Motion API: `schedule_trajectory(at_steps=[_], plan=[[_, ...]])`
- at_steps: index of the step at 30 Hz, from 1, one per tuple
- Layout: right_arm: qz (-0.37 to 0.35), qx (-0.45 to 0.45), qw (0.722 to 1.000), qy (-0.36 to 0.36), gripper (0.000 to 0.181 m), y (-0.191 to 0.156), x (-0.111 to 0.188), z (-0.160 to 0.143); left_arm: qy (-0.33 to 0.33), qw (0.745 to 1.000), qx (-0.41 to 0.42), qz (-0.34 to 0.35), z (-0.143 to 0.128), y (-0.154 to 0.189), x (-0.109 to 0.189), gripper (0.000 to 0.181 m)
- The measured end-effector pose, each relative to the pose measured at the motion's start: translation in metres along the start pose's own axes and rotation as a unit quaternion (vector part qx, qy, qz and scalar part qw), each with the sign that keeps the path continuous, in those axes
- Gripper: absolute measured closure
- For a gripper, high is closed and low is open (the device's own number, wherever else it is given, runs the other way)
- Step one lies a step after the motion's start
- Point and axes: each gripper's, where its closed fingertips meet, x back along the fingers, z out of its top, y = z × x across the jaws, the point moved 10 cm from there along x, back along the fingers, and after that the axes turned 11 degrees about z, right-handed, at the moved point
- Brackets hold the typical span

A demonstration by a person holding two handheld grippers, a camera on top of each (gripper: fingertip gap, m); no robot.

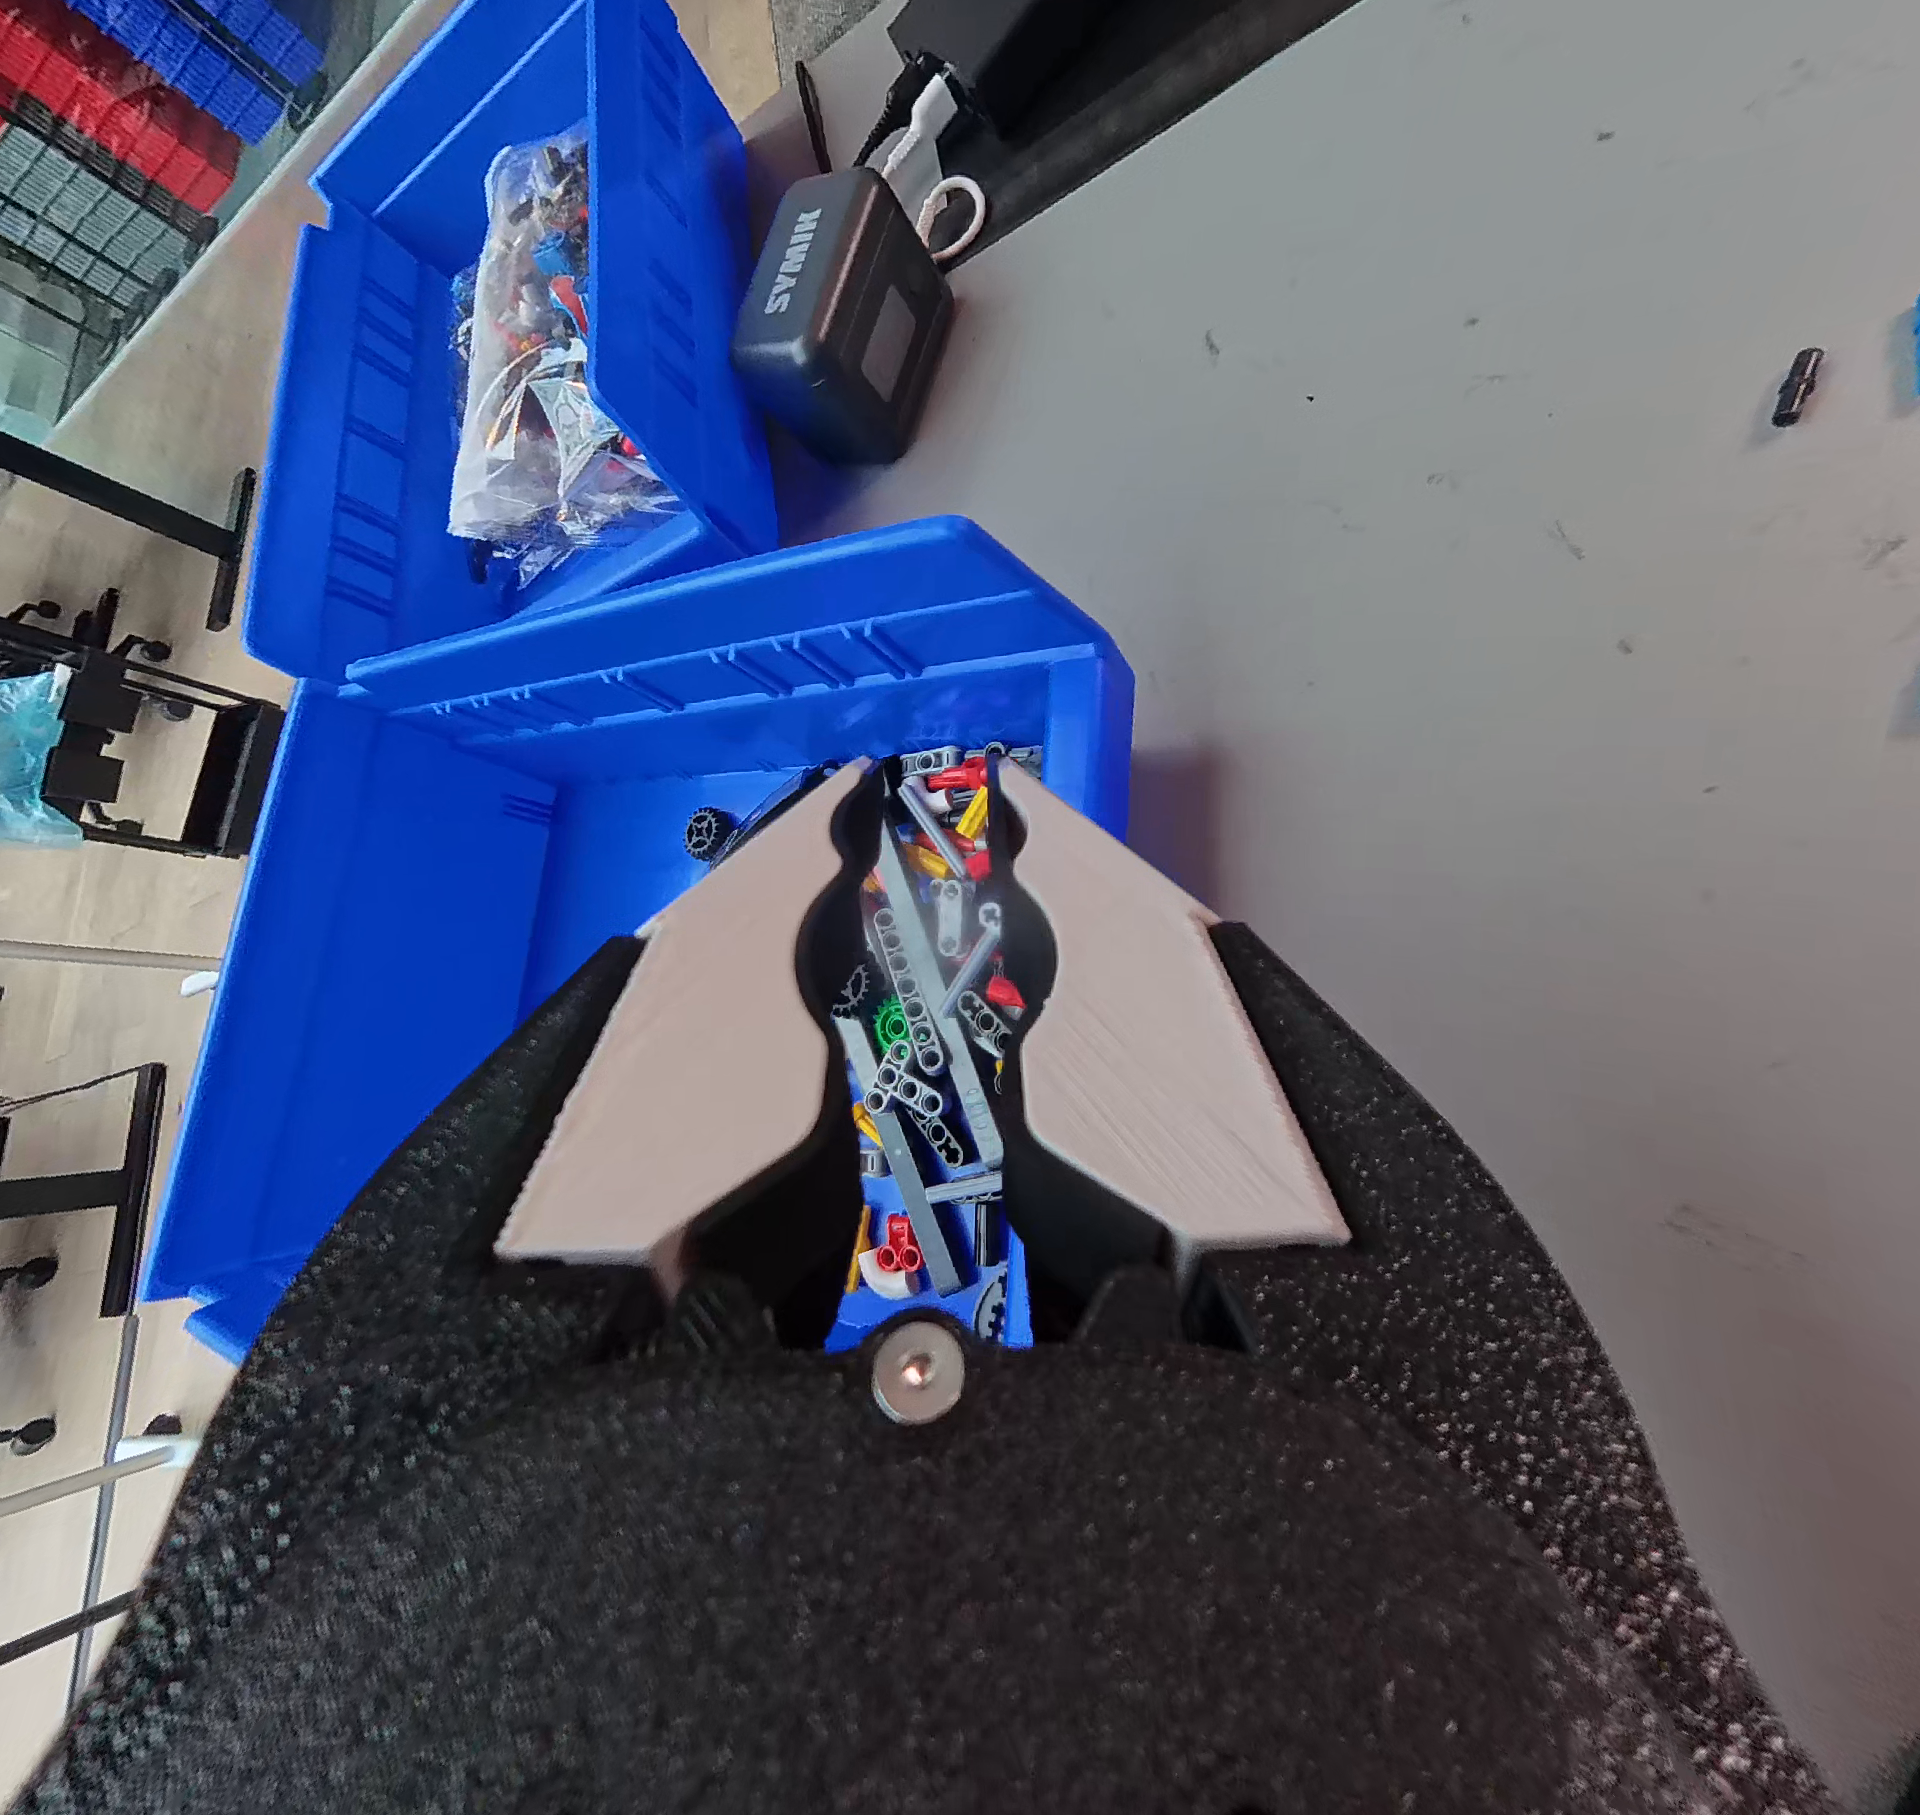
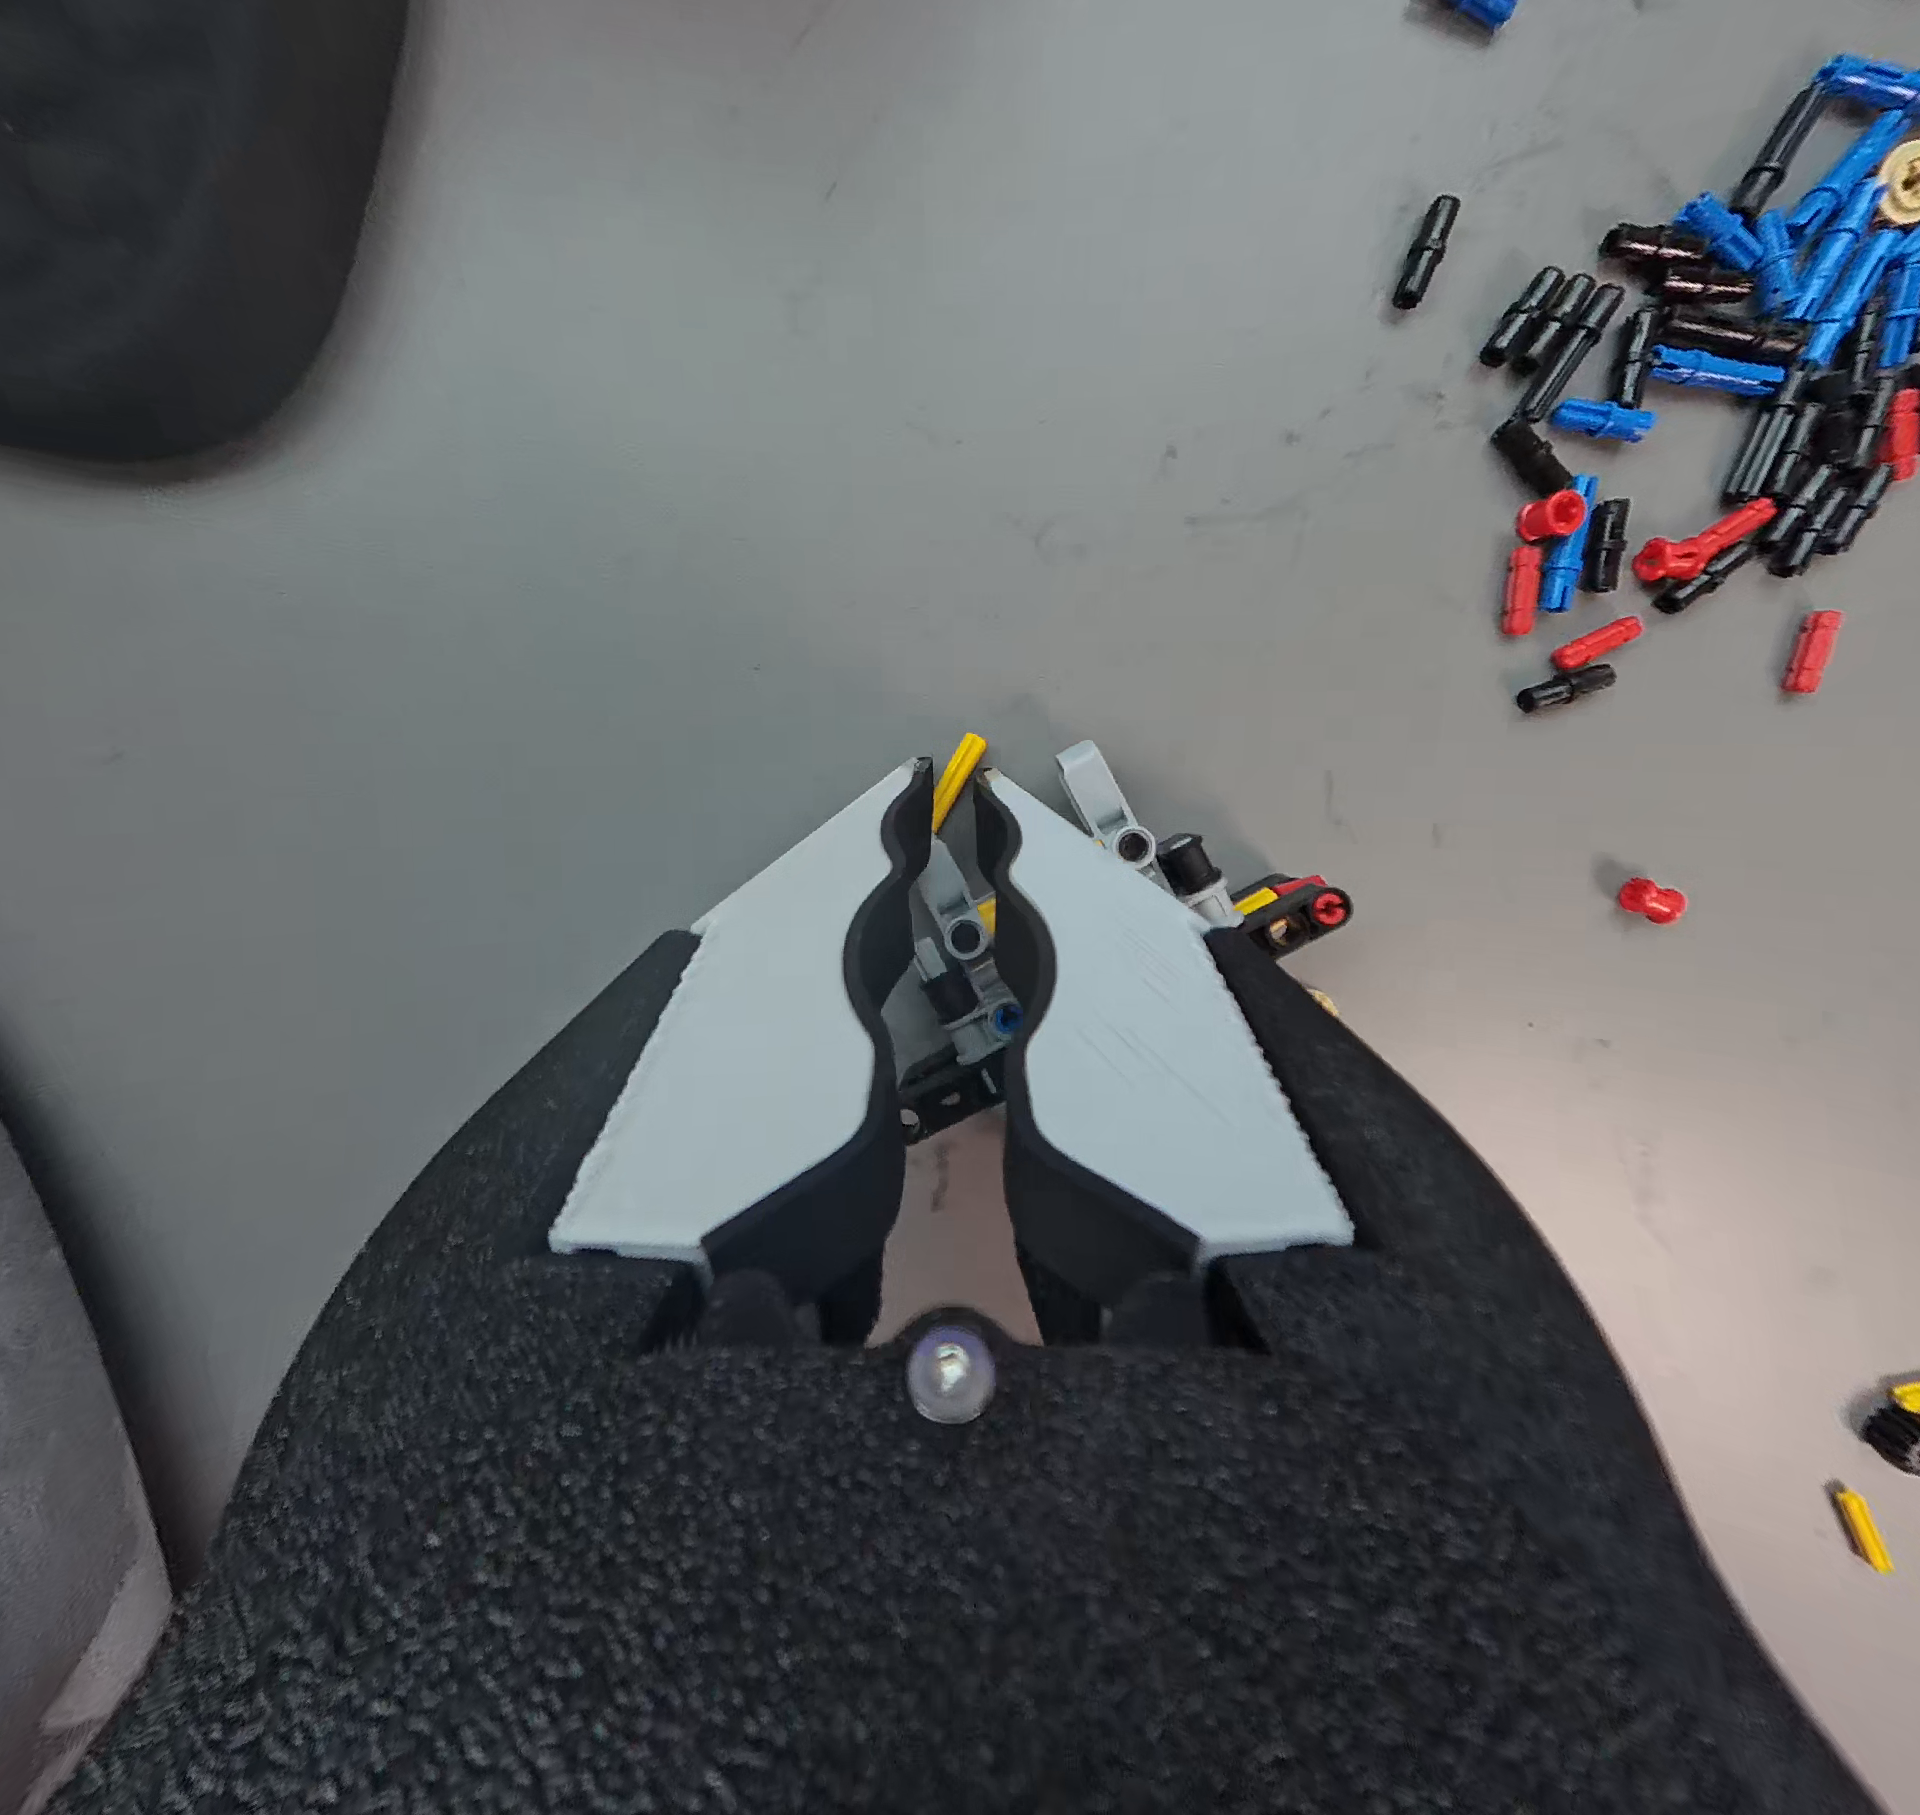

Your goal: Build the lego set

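Observation:
In the left wrist view my left gripper point(image 1: 935, 773) is open and empty. It hangs over a blue bin point(image 1: 727, 643) holding several loose lego beams, gears and pins point(image 1: 925, 1017). In the right wrist view my right gripper point(image 2: 951, 776) is nearly closed on a small lego assembly point(image 2: 966, 934) of grey, black and yellow parts, low over the grey table point(image 2: 727, 415). A yellow axle point(image 2: 958, 763) sticks out between the fingertips. More of the assembly point(image 2: 1288, 908) shows to the right of the right finger.
A second blue bin point(image 1: 644, 207) behind holds a clear bag of parts point(image 1: 540, 342). A black box point(image 1: 842, 321) with cables sits beside it. A pile of black, blue and red pins point(image 2: 1766, 331) lies at the right. A stray red piece point(image 2: 1652, 900) and a yellow piece point(image 2: 1863, 1526) lie nearer. Spacing between my two grippers at the tips: around 30 cm.

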Motion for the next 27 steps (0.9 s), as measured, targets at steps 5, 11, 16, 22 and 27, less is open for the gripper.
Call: schedule_trajectory(at_steps=[5, 11, 16, 22, 27], plan=[[0.003, 0.038, 0.999, -0.008, 0.179, 0.001, 0.001, 0.004, 0.035, 0.999, -0.005, -0.012, 0.005, 0.006, 0.008, 0.161], [0.079, -0.016, 0.949, 0.304, 0.179, 0.009, 0.084, 0.004, 0.069, 0.997, 0.014, -0.033, 0.012, 0.008, 0.016, 0.152], [-0.137, -0.146, 0.936, 0.288, 0.179, 0.109, 0.138, -0.094, 0.097, 0.993, 0.015, -0.064, 0.015, 0.016, 0.017, 0.147], [-0.138, -0.250, 0.931, 0.226, 0.178, 0.183, 0.110, -0.171, 0.188, 0.961, 0.005, -0.204, 0.036, 0.060, 0.039, 0.146], [-0.165, -0.254, 0.934, 0.188, 0.169, 0.198, 0.095, -0.177, 0.204, 0.933, -0.027, -0.296, 0.042, 0.097, 0.046, 0.144]])
